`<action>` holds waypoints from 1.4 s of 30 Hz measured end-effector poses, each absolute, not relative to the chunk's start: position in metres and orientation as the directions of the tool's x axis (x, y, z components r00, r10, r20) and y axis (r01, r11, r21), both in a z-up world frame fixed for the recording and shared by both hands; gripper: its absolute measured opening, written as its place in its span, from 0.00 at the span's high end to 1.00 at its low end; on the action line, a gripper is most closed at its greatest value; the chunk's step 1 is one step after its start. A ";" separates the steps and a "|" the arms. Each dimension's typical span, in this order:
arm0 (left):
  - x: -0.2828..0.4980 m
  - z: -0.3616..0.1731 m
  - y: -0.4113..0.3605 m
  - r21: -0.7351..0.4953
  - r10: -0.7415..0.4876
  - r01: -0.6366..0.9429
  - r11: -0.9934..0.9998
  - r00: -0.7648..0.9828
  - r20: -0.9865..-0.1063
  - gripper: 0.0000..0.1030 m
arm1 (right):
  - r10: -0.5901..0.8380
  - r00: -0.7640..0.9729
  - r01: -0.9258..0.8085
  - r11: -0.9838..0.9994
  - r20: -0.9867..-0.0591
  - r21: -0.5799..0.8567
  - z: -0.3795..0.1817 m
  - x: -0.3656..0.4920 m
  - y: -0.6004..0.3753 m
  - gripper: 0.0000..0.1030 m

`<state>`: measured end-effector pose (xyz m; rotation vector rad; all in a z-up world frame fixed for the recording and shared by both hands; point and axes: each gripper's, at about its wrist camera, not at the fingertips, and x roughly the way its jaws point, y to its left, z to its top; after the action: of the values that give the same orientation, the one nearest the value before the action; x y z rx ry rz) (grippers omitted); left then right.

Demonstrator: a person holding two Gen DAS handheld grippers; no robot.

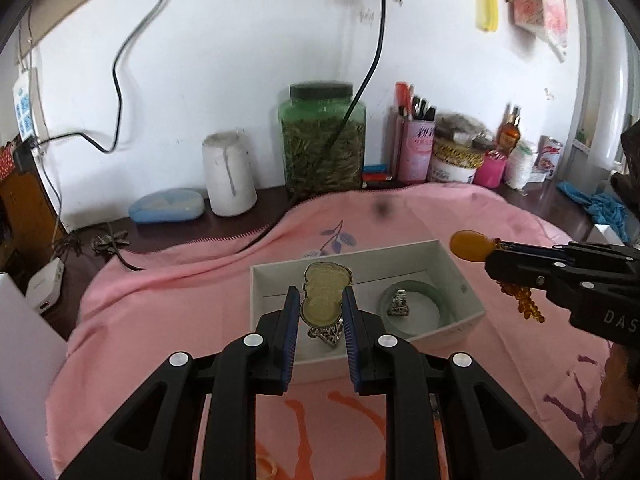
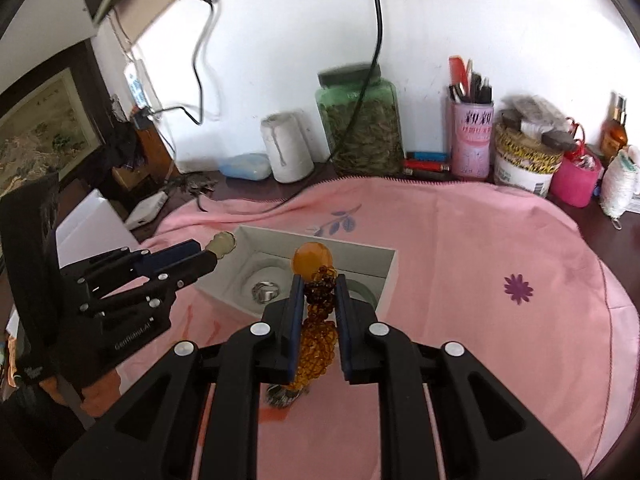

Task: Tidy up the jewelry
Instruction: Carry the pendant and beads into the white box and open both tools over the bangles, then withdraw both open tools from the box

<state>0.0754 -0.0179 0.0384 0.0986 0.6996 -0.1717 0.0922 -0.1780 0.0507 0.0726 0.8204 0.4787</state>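
Observation:
My left gripper (image 1: 321,297) is shut on a pale yellow carved pendant (image 1: 325,291), held in the air over the near left part of a white open box (image 1: 464,280). A silver ornament (image 1: 326,334) hangs under the pendant. In the right wrist view the left gripper (image 2: 212,254) holds the pendant (image 2: 222,242) at the box's left corner. My right gripper (image 2: 318,286) is shut on an amber bead piece (image 2: 318,312) with an orange disc (image 2: 312,260) at its tip, above the box (image 2: 390,276). A green bangle (image 1: 440,296) and a silver ring (image 1: 398,302) lie in the box.
The box rests on a pink cloth (image 1: 180,292). Along the white wall stand a green jar (image 1: 322,140), a white cup (image 1: 228,174), a pink pen holder (image 1: 416,148) and other tubs. A black cable (image 1: 280,224) crosses the cloth's far edge. A small yellow ring (image 1: 267,468) lies near me.

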 end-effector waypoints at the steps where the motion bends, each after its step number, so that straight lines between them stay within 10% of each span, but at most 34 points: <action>1: 0.080 0.035 -0.018 0.030 -0.122 0.187 0.982 0.745 -0.656 0.79 | 0.435 0.574 -0.379 0.892 -0.694 0.246 0.047 0.097 -0.177 0.86; 15: 0.106 0.007 -0.004 -0.007 -0.115 0.153 0.988 0.709 -0.696 0.78 | 0.400 0.587 -0.355 0.908 -0.704 0.221 0.032 0.113 -0.180 0.76; 19: 0.091 0.023 -0.006 0.001 -0.110 0.147 0.989 0.745 -0.657 0.55 | 0.417 0.615 -0.370 0.902 -0.669 0.222 0.053 0.098 -0.182 0.72; 25: 0.050 0.041 -0.011 0.038 -0.088 0.138 0.990 0.797 -0.597 0.20 | 0.415 0.682 -0.370 0.906 -0.602 0.206 0.081 0.053 -0.187 0.40; 33: 0.015 0.032 -0.007 0.028 -0.064 0.101 0.994 0.793 -0.606 0.08 | 0.359 0.730 -0.278 0.933 -0.582 0.227 0.055 0.017 -0.204 0.18; 42: 0.019 0.005 -0.008 0.105 -0.005 0.093 0.990 0.771 -0.637 0.06 | 0.346 0.645 -0.269 0.937 -0.682 0.221 0.015 0.028 -0.198 0.15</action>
<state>0.0191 -0.0081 0.0048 0.1331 0.6890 -0.0534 0.0280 -0.1981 0.0149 0.1029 0.7966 0.3509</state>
